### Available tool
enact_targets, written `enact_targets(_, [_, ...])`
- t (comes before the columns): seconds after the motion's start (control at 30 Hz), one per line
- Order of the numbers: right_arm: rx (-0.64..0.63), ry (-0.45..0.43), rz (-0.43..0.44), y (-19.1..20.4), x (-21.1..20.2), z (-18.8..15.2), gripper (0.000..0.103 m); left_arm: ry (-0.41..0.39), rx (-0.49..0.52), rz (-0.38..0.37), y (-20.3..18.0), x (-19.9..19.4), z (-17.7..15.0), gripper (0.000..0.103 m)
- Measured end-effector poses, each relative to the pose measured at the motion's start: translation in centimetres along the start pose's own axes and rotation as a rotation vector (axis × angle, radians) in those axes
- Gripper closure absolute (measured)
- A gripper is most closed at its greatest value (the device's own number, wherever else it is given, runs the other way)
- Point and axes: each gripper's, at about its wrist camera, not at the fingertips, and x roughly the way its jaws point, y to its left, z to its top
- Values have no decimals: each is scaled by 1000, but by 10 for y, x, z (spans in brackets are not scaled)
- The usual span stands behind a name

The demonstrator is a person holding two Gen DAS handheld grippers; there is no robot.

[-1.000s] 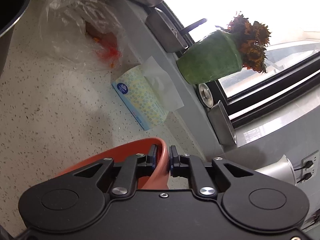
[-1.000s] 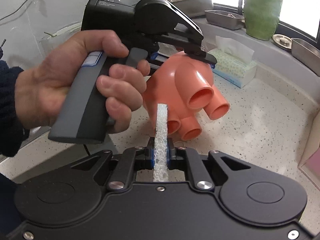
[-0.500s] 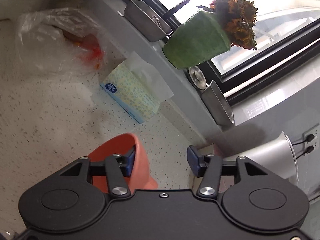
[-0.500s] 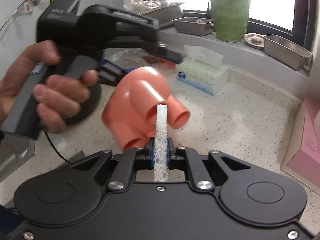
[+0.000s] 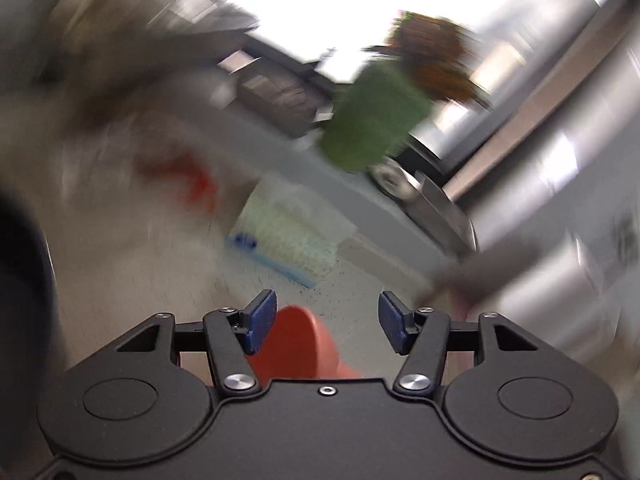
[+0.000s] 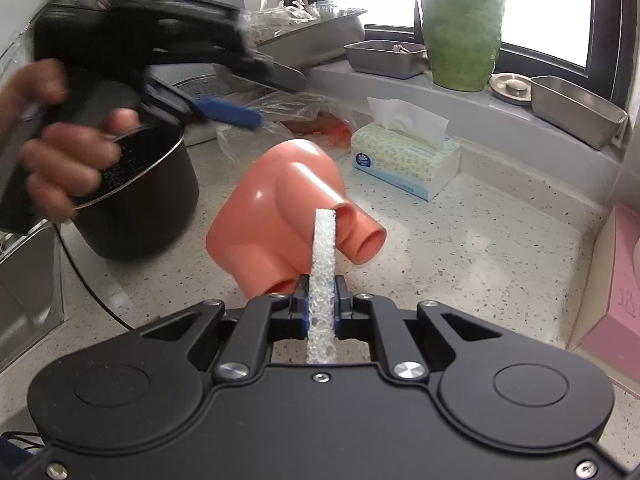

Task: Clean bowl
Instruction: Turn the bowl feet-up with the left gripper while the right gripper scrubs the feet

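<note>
Now the orange bowl (image 6: 292, 216) lies upturned on the tabletop (image 6: 480, 248), free. My left claw (image 5: 326, 322) has just been opening and gapes above it, empty. My right claw (image 6: 322, 306) clamps the white sponge (image 6: 324, 264). Next I must grip the bowl anew before wiping.

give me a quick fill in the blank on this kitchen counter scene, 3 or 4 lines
1. The right claw is shut on a white ____.
2. The orange bowl rests upside down on the speckled ____.
3. The tissue box lies below the ____ vase on the sill.
4. The left claw stands ____, with nothing pressed between its blue pads.

Missing words: sponge; counter; green; open
</note>
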Motion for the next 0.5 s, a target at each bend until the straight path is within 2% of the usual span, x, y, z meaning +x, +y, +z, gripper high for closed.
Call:
enact_targets(0.07, [-5,10,16,-2,4,1,91,-48,316,47,-31,-16,-15,47])
enact_targets(0.1, [-7,14,20,-3,6,2,91,-68,511,65,-48,-22,-29,47])
enact_targets(0.13, [-8,16,19,-4,8,2,91,-80,747,64,-65,-27,-50,47])
enact_targets(0.17, [-5,20,13,-8,11,4,91,-79,903,49,-75,-30,-66,47])
enact_targets(0.23, [-6,24,8,-11,15,5,91,-21,1171,12,-88,-24,-94,47])
enact_targets(0.33, [-25,34,6,-18,21,8,91,35,1460,18,-98,-4,-119,49])
enact_targets(0.4, [-37,40,5,-20,24,8,91,45,1605,13,-101,6,-126,51])
enact_targets(0.5, [-56,48,1,-20,27,10,91,115,1924,-2,-102,21,-136,53])
